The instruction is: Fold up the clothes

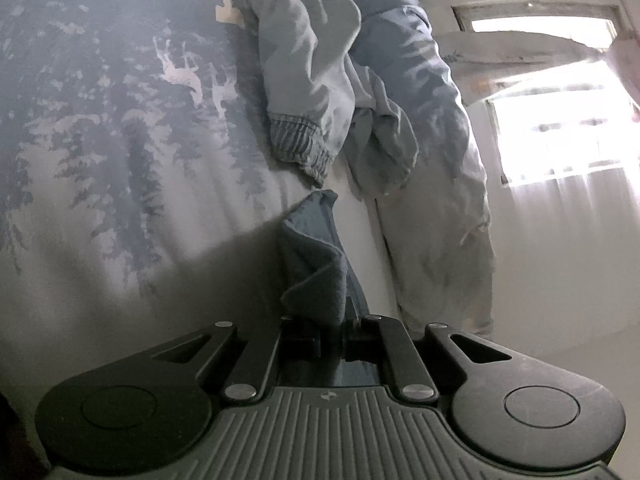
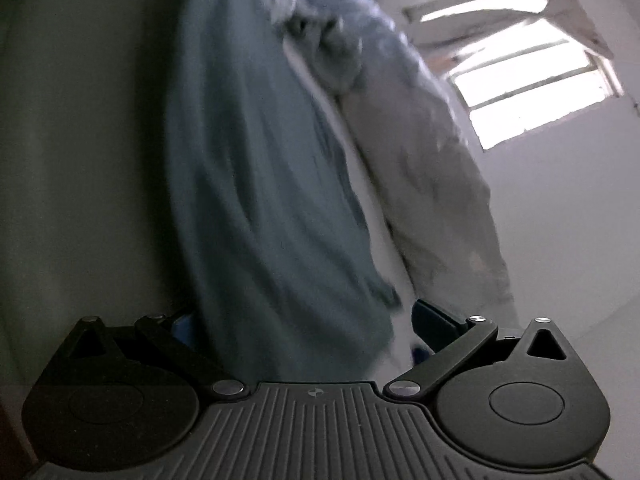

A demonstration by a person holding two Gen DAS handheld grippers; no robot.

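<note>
cloth (image 1: 316, 256): dark blue, lifted off bed (image 1: 120, 160), end pinched in my left gripper (image 1: 332, 332) | right gripper (image 2: 304, 332): jaws apart, cloth draped between, blurred | pile (image 1: 320, 80) crumpled beyond | step: likely spreading cloth; next: right must clamp an edge

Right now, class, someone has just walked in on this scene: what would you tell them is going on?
A person is folding clothes on a bed with a forest-and-deer print bedspread, using two handheld grippers. The left gripper is shut on a corner of a dark blue-grey cloth. The right gripper is open, with a blurred blue-grey garment lying between its fingers, not yet gripped. A pile of unfolded light blue clothes, one with a ribbed cuff, waits further along the bed.
</note>
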